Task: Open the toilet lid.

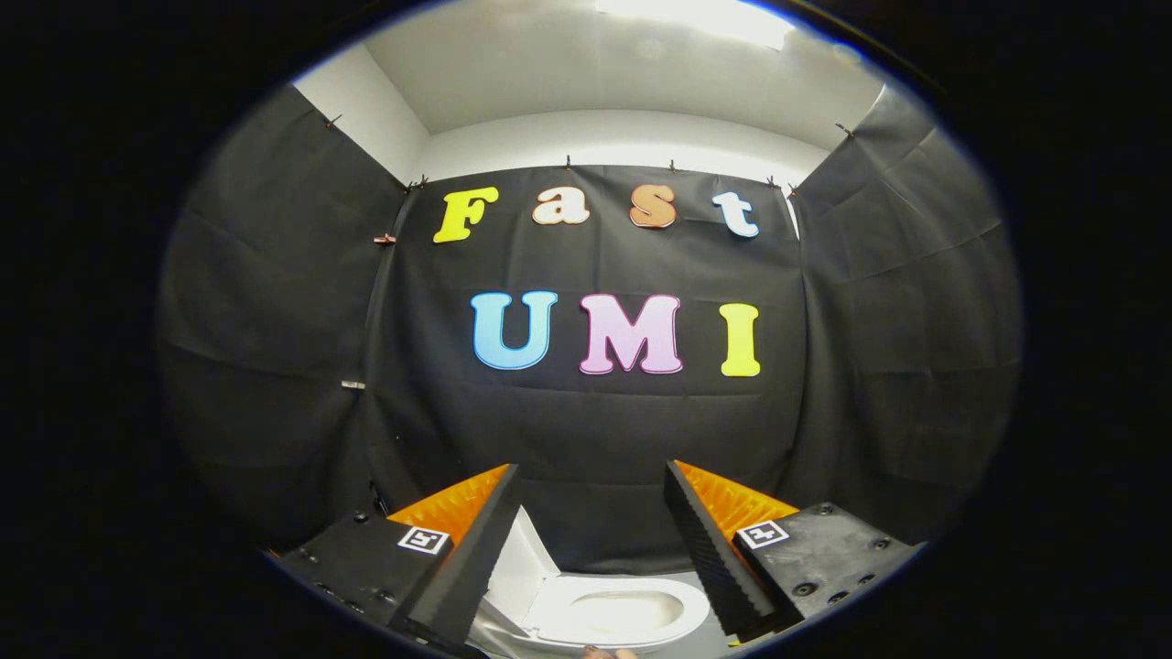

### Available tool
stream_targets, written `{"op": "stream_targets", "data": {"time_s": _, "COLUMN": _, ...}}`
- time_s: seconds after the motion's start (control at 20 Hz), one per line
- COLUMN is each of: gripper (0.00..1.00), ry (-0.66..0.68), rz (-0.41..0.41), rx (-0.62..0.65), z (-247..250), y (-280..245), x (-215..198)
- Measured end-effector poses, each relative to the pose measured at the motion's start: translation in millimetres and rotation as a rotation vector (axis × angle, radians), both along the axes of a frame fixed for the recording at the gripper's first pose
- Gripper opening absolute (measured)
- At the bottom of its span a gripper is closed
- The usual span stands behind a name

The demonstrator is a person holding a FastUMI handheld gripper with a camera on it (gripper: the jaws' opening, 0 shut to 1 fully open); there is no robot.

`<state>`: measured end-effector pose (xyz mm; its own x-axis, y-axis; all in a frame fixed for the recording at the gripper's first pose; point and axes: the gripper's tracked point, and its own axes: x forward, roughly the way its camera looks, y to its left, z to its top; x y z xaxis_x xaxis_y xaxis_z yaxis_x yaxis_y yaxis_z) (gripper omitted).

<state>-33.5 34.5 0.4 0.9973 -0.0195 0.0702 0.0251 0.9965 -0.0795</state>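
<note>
Two fingers (476, 549) of the gripper (593, 480) nearest the lens, spread wide and released, grasping nothing. Small square marker tag on the left finger's block, left of the toilet (609, 615); matching tag on the right finger's block, right of the toilet.

Left to right, with the toilet as landmark:

- Left of the toilet: left finger slanting up and inward, its tip above the toilet's left side and not touching it. Behind it, dark cloth wall (275, 366) of the booth, creased, pinned with small clips along a seam.
- At the toilet's left edge: toilet lid (522, 563), white, already raised and standing tilted, partly hidden behind the left finger.
- Toilet itself: white, low between the two fingers, seat ring and pale bowl exposed and open to view. Near rim cut off at the bottom; something small and brownish just in front of it, too little visible to identify.
- Above and behind the toilet: back cloth wall, then a strip of white wall (604, 137) and ceiling, with a bright ceiling light (696, 18) high above.
- Right of the toilet: right finger slanting up and inward, ribbed inner face turned toward the bowl, apart from the seat. Beyond it, more creased dark cloth.
</note>
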Motion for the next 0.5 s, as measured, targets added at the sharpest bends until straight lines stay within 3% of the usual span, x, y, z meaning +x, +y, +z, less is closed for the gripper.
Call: {"op": "stream_targets", "data": {"time_s": 0.5, "gripper": 0.98, "ry": 0.020, "rz": 0.034, "rx": 0.000, "z": -2.5, "y": 1.5, "x": 6.4}}
